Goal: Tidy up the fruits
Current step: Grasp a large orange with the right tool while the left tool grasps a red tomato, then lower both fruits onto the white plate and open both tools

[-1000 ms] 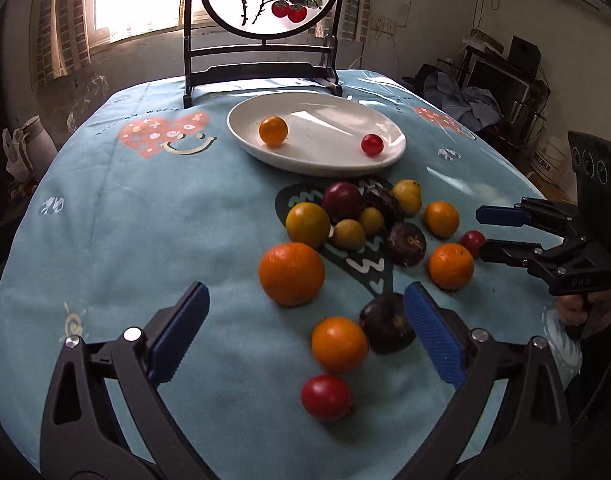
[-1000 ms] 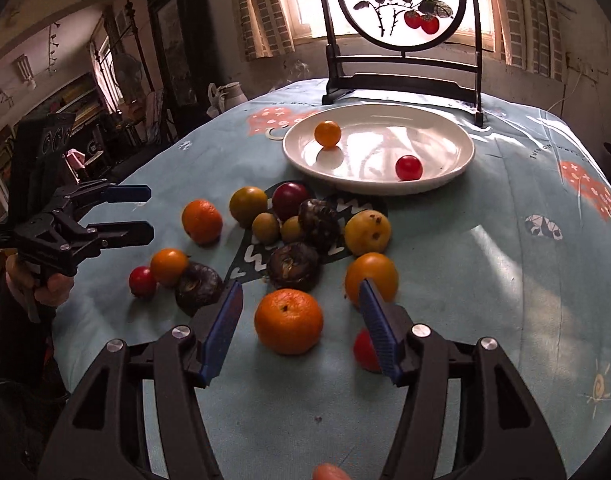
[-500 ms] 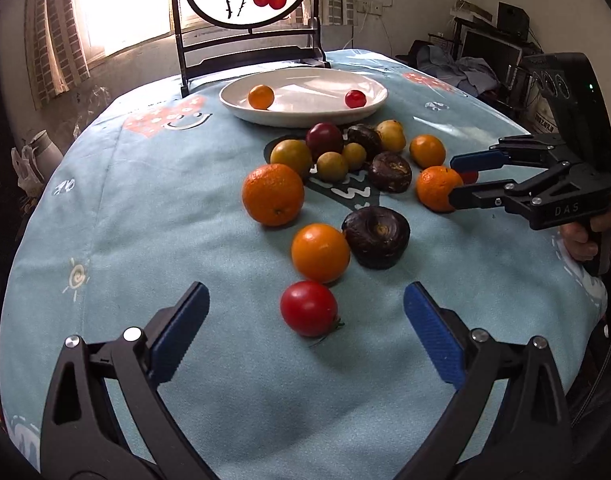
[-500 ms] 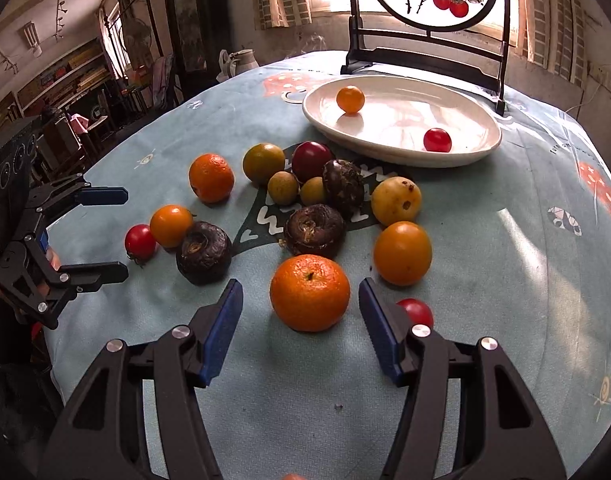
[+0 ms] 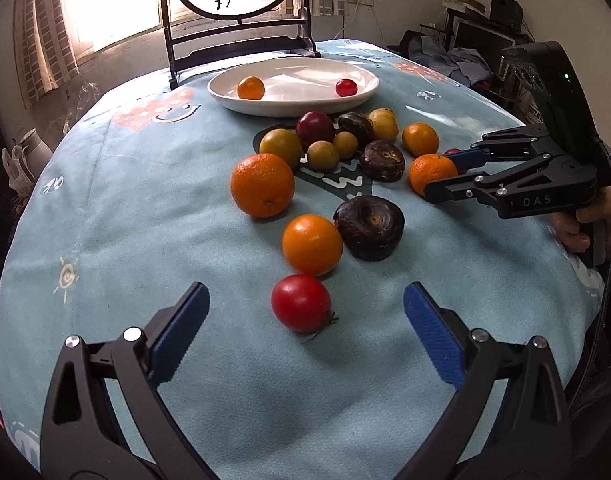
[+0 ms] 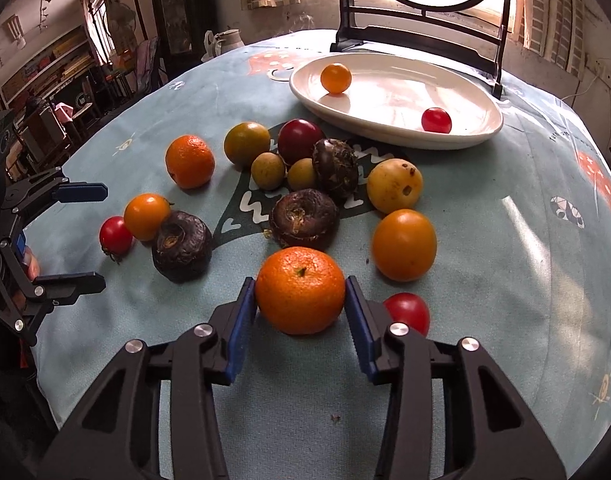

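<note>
Our right gripper (image 6: 300,312) pinches the mandarin (image 6: 300,290); risk: its far finger knocks the red tomato (image 6: 408,311) toward the counter (image 6: 505,264) edge. Left gripper (image 5: 305,330) open, empty

- Plate (image 6: 481,130): white, oval, far side of table; holds small orange fruit (image 6: 336,77) and cherry tomato (image 6: 436,120), well apart
- Mandarin (image 6: 300,290): upright, stem up, between blue pads (image 6: 237,330)
- Other fruits (image 6: 305,218) clustered loose on cloth
</note>
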`<state>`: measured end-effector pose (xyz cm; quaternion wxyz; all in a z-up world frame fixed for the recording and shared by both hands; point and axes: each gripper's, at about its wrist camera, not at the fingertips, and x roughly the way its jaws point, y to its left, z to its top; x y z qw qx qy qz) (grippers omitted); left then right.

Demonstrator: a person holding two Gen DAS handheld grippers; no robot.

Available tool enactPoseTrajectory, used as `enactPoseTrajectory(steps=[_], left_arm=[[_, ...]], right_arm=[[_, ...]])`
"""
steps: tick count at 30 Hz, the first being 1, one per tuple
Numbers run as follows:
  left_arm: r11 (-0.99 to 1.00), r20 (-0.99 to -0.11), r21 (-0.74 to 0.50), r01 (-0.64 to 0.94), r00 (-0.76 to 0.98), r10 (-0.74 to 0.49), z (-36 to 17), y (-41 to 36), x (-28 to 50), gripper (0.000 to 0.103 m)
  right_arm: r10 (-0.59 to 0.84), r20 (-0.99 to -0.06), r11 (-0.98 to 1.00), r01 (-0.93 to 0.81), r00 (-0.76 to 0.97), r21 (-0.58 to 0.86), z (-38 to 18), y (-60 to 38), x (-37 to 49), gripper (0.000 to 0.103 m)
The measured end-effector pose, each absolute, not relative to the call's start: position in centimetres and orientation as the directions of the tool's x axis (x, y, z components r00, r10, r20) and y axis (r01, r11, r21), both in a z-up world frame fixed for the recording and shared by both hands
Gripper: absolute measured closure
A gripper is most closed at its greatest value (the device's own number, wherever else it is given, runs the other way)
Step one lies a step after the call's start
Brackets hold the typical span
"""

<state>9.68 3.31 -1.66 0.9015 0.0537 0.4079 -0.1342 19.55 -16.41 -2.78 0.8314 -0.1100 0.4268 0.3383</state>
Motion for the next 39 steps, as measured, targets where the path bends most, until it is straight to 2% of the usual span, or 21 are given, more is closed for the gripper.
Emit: enactPoseTrajectory(steps=[4, 7, 11, 17, 19, 21, 27, 31, 34, 39], left_arm=[[0.954, -0.748, -0.035, 0.298, 0.625, -0.223, -1.7, 3.4, 9.7, 0.008], [0.950, -0.763, -0.035, 0.310, 0.605, -0.226, -2.0, 3.1, 10.0, 0.020], [0.951, -0.788, -0.046, 0.307, 0.574, -0.223, -2.6, 3.0, 10.4, 0.042], [0.956, -0.794, -0.069, 0.285, 0.565, -0.226, -2.9, 3.5, 10.7, 0.052], [0.957, -0.793, -0.067, 0.281, 0.568, -0.222, -2.9, 3.6, 10.7, 0.058], [0.960, -0.791, -0.054, 0.275, 0.575, -0.209, -2.9, 3.7, 10.5, 0.069], [0.962, -0.790, -0.023, 0.271, 0.585, -0.183, -2.7, 3.9, 9.8, 0.072], [0.956, -0.767, -0.067, 0.286, 0.598, -0.233, -0.7, 4.7, 10.3, 0.072], [0.950, -0.732, -0.089, 0.300, 0.627, -0.266, 2.1, 4.6, 12.5, 0.072], [0.961, -0.693, -0.081, 0.263, 0.679, -0.244, 5.3, 2.6, 19.9, 0.072]], right_arm=[[0.500, -0.764, 0.750, -0.645, 0.408, 0.147, -2.5, -17.2, 19.8, 0.059], [0.500, -0.759, 0.758, -0.635, 0.417, 0.150, -2.4, -17.4, 19.8, 0.059], [0.500, -0.754, 0.761, -0.631, 0.425, 0.149, -2.3, -17.5, 19.7, 0.059], [0.501, -0.754, 0.760, -0.633, 0.425, 0.148, -2.2, -17.5, 19.7, 0.059], [0.500, -0.754, 0.761, -0.632, 0.426, 0.148, -2.2, -17.5, 19.7, 0.059], [0.500, -0.754, 0.761, -0.632, 0.425, 0.148, -2.2, -17.5, 19.7, 0.059], [0.508, -0.751, 0.759, -0.631, 0.422, 0.160, -2.2, -17.6, 19.7, 0.059], [0.546, -0.722, 0.750, -0.632, 0.424, 0.195, -1.4, -18.1, 19.9, 0.059], [0.566, -0.683, 0.760, -0.614, 0.461, 0.215, 0.3, -18.2, 21.2, 0.059], [0.528, -0.621, 0.821, -0.537, 0.579, 0.196, 2.9, -17.6, 25.9, 0.059]])
